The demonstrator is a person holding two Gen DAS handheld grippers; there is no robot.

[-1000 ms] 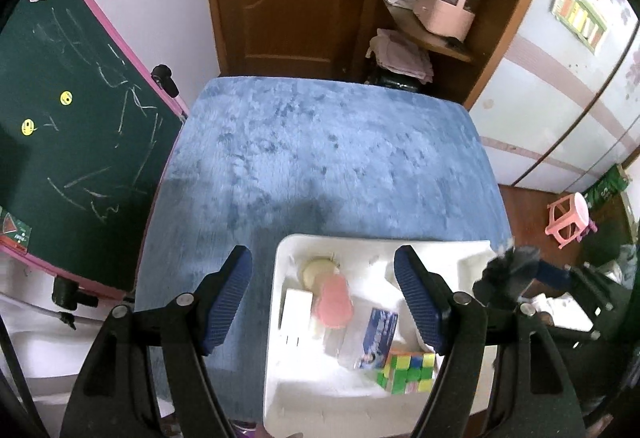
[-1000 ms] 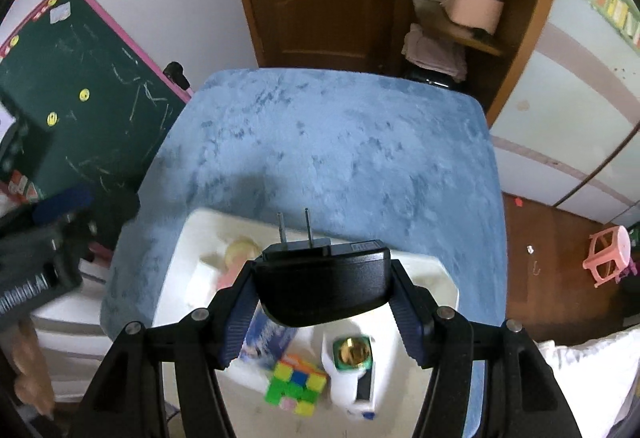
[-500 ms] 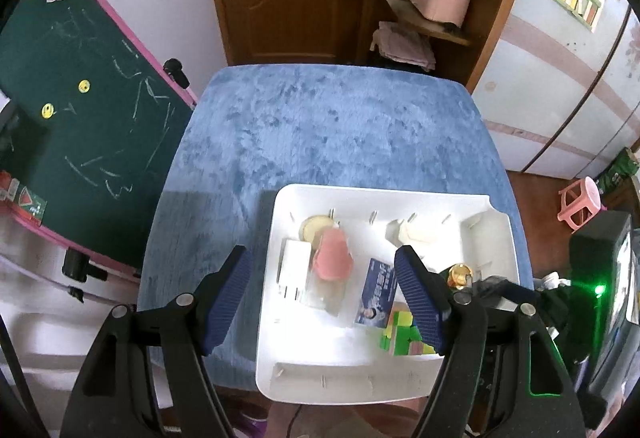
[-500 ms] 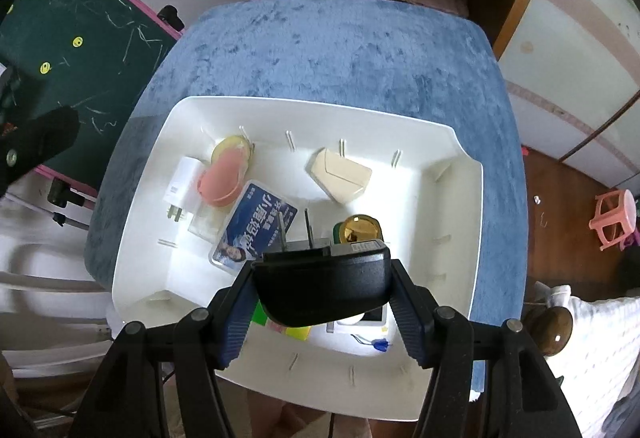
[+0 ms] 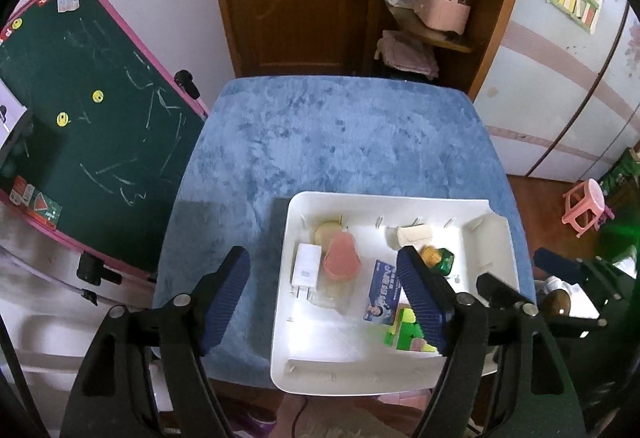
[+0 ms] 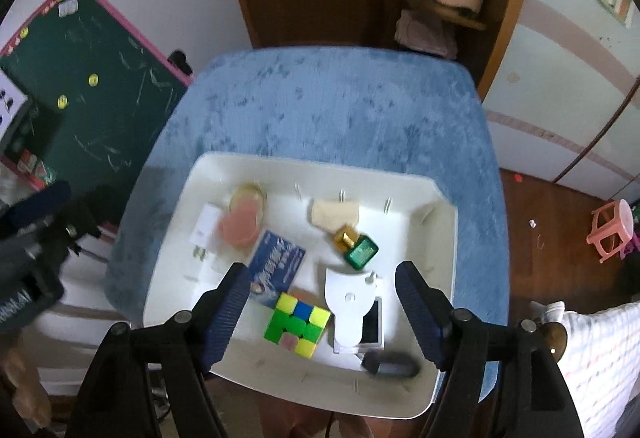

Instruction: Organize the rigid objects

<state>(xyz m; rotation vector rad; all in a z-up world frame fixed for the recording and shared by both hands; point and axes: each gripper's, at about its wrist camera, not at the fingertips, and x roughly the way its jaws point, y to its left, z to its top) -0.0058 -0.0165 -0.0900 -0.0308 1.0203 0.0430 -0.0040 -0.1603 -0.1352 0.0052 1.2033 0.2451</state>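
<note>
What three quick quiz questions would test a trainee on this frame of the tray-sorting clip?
1. True or false: the right gripper is shut on the black charger.
2. Which object lies nearest the cube in the white tray? A) green bottle B) blue card C) white plug
3. What does the left gripper hold?

Key: 1. False, its jaws are open and the charger lies in the tray. 2. B. 3. Nothing; its jaws are open.
</note>
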